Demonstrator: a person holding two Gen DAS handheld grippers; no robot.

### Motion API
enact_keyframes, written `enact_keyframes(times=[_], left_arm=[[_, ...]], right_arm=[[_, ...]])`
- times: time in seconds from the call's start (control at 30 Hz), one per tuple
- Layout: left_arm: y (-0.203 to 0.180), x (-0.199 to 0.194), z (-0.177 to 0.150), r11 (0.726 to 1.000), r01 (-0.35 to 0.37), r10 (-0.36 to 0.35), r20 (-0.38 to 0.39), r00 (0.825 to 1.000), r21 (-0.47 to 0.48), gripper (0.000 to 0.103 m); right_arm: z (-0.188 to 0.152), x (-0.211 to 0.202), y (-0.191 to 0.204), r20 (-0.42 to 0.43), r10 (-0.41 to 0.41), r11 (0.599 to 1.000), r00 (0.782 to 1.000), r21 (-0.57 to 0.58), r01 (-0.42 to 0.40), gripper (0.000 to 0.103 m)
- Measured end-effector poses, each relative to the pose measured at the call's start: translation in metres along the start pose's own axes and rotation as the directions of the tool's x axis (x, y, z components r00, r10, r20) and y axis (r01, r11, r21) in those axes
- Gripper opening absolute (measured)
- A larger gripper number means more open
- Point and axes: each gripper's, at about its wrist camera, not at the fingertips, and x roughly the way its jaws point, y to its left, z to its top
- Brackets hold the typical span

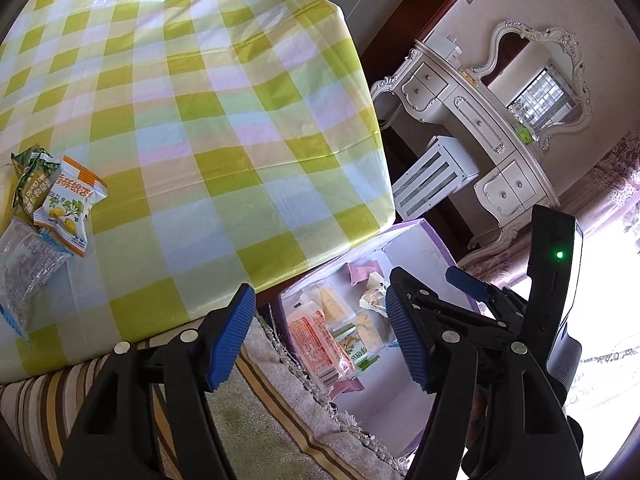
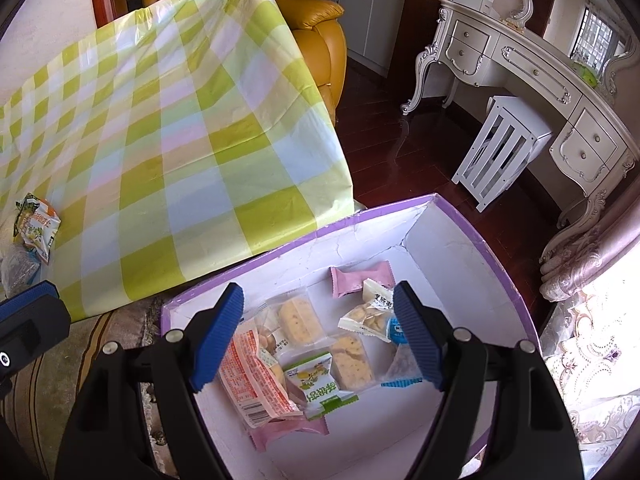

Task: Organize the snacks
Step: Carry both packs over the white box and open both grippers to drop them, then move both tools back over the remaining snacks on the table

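Observation:
A purple-rimmed white box (image 2: 480,232) holds several snack packets: an orange-red one (image 2: 248,376), a green-and-white one (image 2: 316,384), cracker bars (image 2: 300,320) and a pink one (image 2: 360,280). My right gripper (image 2: 318,338) hangs open just above them, nothing between its blue pads. My left gripper (image 1: 320,332) is also open and empty, over the box's near-left rim (image 1: 436,240). An orange packet (image 1: 72,204), a green one (image 1: 28,180) and a clear one (image 1: 24,272) lie on the table's left edge. One right finger (image 1: 468,282) shows in the left wrist view.
The table wears a green chequered cloth (image 1: 200,120) and stands left of the box. A striped fringed cover (image 1: 260,400) lies under the box. A white dressing table (image 2: 520,68), a white stool (image 2: 500,152) and an orange armchair (image 2: 320,32) stand beyond on dark wooden floor.

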Motion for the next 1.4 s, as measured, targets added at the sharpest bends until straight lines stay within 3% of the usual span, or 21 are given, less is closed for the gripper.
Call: enact_keyframes(times=[0.43,0.73,1.13,1.4], left_arm=[[0.043,-0.035,0.002,0.995,-0.071,0.076,0.087,0.993,-0.069,0.066],[0.089,-0.066,-0.003,0.978,-0.105,0.13,0.132,0.983,-0.181,0.066],[0.16,-0.108,-0.017,0.921,-0.139,0.214,0.176,0.961,-0.363,0.07],[0.191,-0.115,-0.021,0.885,-0.136,0.23,0.165,0.959,-0.445,0.073]], right_arm=[[0.004,-0.01,0.04,0.004,0.103,0.994,0.995,-0.043,-0.103,0.077],[0.005,-0.017,0.084,-0.015,0.166,0.979,0.986,-0.122,-0.167,0.078],[0.007,-0.018,0.14,-0.028,0.206,0.947,0.978,-0.246,-0.207,0.08],[0.011,-0.013,0.177,-0.045,0.21,0.912,0.977,-0.352,-0.212,0.081]])
